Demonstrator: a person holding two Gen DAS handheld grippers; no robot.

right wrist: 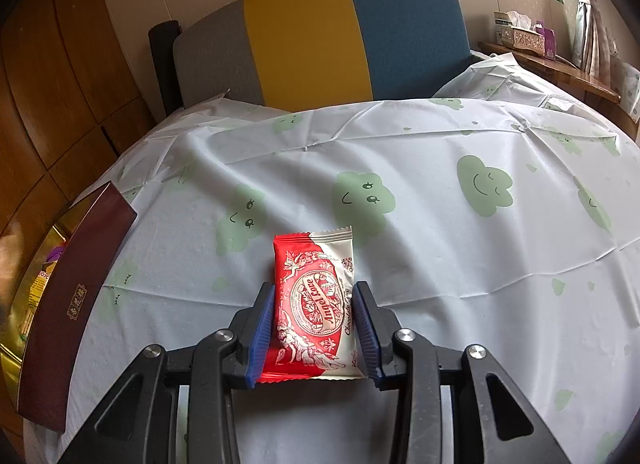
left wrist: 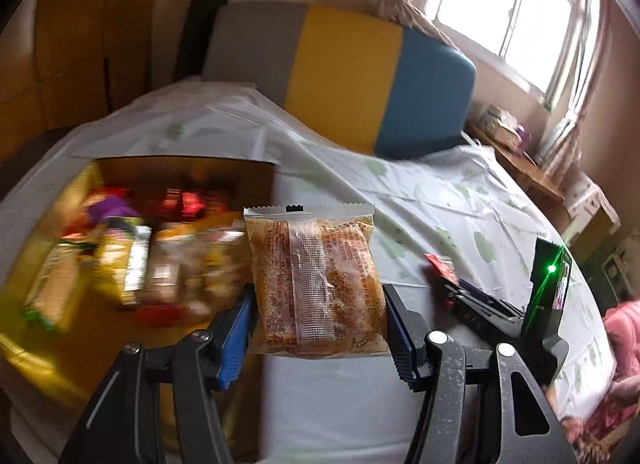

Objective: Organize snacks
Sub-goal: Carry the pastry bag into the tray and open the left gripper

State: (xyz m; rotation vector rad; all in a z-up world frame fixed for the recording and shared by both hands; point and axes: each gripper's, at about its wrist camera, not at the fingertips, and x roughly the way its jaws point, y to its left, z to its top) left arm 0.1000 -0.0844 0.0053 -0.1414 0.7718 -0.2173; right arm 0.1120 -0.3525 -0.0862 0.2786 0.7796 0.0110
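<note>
between the right gripper's (right wrist: 314, 328) blue fingers sits the red-and-white snack packet (right wrist: 316, 312).

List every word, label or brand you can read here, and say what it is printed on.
"Angel Face": red-and-white snack packet in the right gripper.
"Choco...": same packet, partly hidden.
Gold characters on the maroon box side: too small.
Red print on the clear snack packet in the left gripper: blurred.
</note>
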